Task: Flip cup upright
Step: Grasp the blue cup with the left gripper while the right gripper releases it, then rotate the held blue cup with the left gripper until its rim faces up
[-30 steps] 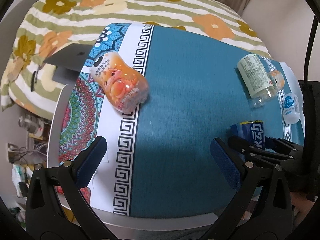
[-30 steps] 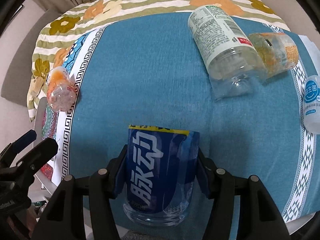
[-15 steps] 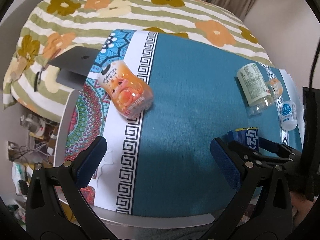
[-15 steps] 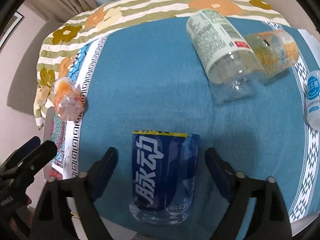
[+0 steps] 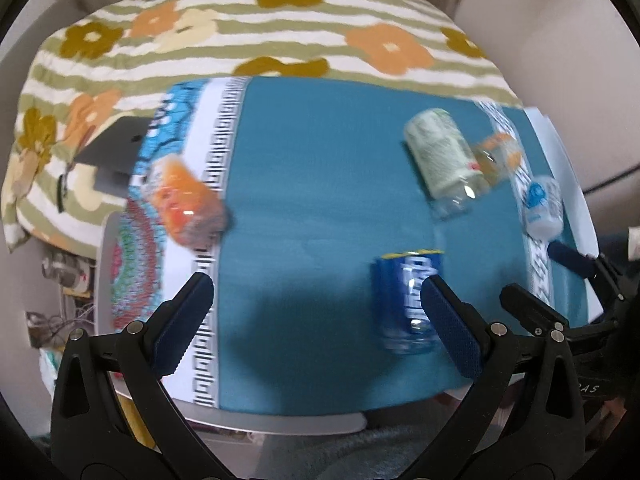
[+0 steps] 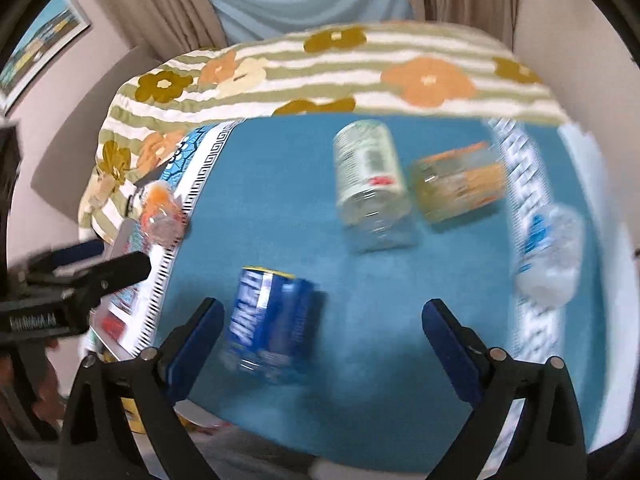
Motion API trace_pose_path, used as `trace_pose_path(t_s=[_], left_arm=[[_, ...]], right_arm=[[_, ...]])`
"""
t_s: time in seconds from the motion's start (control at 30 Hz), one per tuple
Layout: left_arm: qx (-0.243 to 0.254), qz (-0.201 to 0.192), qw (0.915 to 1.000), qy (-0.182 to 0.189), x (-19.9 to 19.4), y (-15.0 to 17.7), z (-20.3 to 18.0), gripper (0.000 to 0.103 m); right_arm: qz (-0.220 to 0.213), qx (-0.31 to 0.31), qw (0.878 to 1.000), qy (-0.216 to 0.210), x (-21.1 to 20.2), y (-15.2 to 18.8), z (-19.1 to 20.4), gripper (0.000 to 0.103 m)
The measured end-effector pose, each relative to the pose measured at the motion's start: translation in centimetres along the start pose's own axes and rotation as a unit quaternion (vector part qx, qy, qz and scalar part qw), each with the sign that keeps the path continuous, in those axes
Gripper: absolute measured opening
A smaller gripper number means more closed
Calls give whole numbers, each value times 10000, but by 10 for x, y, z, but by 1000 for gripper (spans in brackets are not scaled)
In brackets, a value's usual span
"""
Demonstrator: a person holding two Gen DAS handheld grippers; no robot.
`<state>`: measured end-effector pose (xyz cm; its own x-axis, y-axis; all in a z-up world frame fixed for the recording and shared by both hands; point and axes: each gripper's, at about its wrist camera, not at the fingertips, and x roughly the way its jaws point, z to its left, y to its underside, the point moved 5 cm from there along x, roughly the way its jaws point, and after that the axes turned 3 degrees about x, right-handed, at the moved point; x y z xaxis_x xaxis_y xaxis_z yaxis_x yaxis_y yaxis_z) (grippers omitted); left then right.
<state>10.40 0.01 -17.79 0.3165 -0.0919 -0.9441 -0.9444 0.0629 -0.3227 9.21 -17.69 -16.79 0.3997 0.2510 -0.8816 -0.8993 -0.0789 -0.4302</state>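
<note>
Both our claws gape wide, empty; the blue cup (image 6: 272, 324) looks light, thin-walled, slippery—we'd grip mid-body.

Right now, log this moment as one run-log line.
left gripper: open, empty | right gripper: open, empty | blue cup: free on teal cloth, yellow rim up | other cups: lying down

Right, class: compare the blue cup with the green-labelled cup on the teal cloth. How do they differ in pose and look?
The blue cup stands on end near the right gripper; the green-labelled cup lies on its side farther back. The blue cup's label is dark blue with a yellow edge; the green-labelled cup's is pale green. The blue cup stands alone; the green-labelled cup lies against an orange-labelled cup. Both are clear plastic.
</note>
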Motion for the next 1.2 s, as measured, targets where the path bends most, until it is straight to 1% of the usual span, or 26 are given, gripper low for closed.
trace_pose_path(t_s=[0.07,0.17,0.23,0.33,0.4,0.5,0.6,0.73,0.8,0.9,1.0,1.03,1.1,1.13,1.17,1.2], left_arm=[[69,101,9999,82,2,-2,-13,103],[207,353,9991,69,13,-6,-33,103],[226,535,9983,81,23,-7,-44,103],[212,728,9971,43,39,-8,-57,103],[132,882,9960,89,52,-8,-63,103],[33,1132,9935,70,69,-6,-70,103],[-58,1354,9908,13,82,-4,-72,103],[-231,1639,9862,-20,98,0,-71,103],[-339,1802,9830,-33,105,1,-70,99],[-493,1942,9797,-19,112,2,-68,98],[-478,2033,9779,-49,118,1,-70,98],[-470,2062,9774,-46,119,0,-71,96],[-458,2121,9762,-39,123,-1,-73,84],[-456,2154,9755,-31,125,-2,-74,82],[-458,2180,9749,-19,126,-2,-74,78],[-475,2208,9742,10,127,-2,-75,69]], right_arm=[[-57,14,10000,64,-8,4,-16,99],[119,182,9997,93,-14,12,-41,99],[120,263,9994,167,-16,18,-55,99],[99,241,9995,182,-19,27,-67,99],[96,253,9995,138,-20,32,-72,99],[114,240,9996,65,-18,40,-79,99],[106,98,9997,186,-15,45,-86,99],[63,-58,9997,213,-10,46,-91,99],[55,-52,9998,158,-7,46,-94,99],[56,-27,10000,66,-4,46,-99,99],[93,35,9999,73,1,46,-105,99],[102,65,9999,59,2,45,-107,99],[100,118,9999,63,3,45,-110,99],[101,139,9998,60,3,44,-111,99],[96,155,9998,60,3,44,-113,99],[84,168,9998,73,3,43,-114,99]])
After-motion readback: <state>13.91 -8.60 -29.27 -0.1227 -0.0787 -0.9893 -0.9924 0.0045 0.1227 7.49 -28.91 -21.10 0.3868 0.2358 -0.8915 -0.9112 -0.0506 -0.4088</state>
